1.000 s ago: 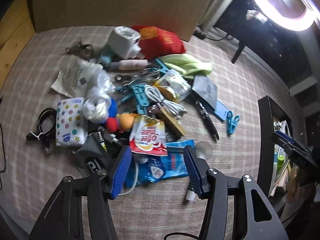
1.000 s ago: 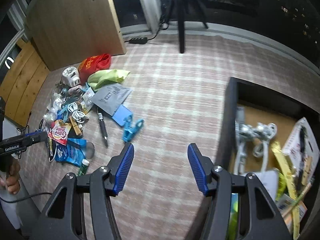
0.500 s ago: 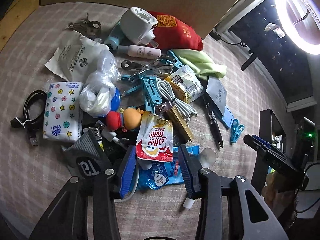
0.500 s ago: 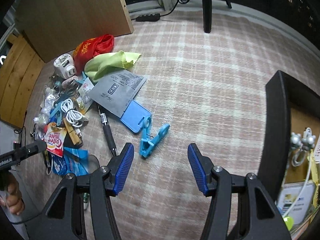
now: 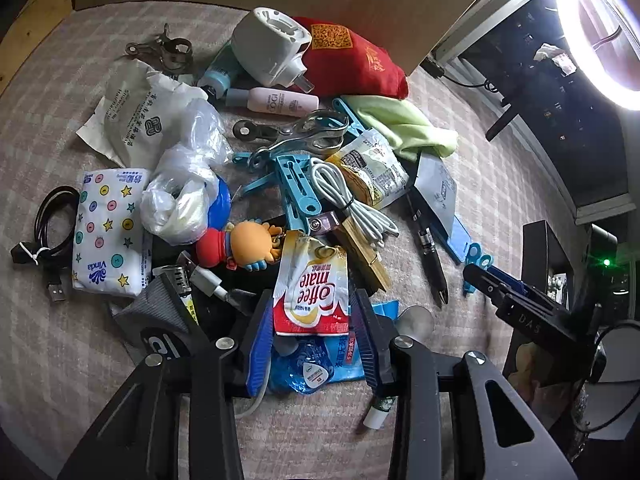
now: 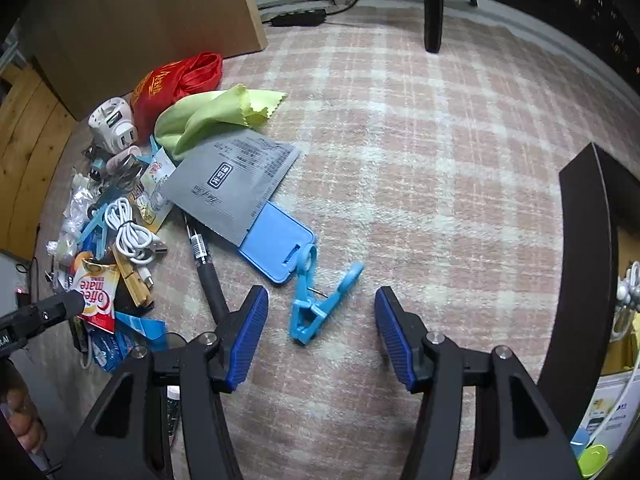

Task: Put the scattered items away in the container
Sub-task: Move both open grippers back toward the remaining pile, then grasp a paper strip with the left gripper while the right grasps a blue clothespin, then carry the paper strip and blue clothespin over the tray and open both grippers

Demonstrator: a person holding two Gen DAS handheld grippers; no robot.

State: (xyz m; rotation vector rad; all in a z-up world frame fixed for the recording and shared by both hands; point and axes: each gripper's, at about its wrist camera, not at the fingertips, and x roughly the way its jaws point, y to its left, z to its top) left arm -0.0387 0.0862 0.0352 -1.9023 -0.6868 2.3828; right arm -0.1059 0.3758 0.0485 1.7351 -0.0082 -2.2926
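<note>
The right gripper hangs over the pink-and-white checked cloth, its blue-padded jaws spread wide. Between them, touching neither, lies a light blue plastic clothes peg. Just beyond it, a flat blue plastic card holder pokes from under a grey printed foil pouch. The dark-walled container stands at right.

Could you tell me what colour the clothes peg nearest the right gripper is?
Light blue clothes peg; right wrist view.

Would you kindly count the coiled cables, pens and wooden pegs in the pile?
Coiled cables: 2 (black cable, white cable)
Pens: 1
Wooden pegs: 1
Total: 4
</note>
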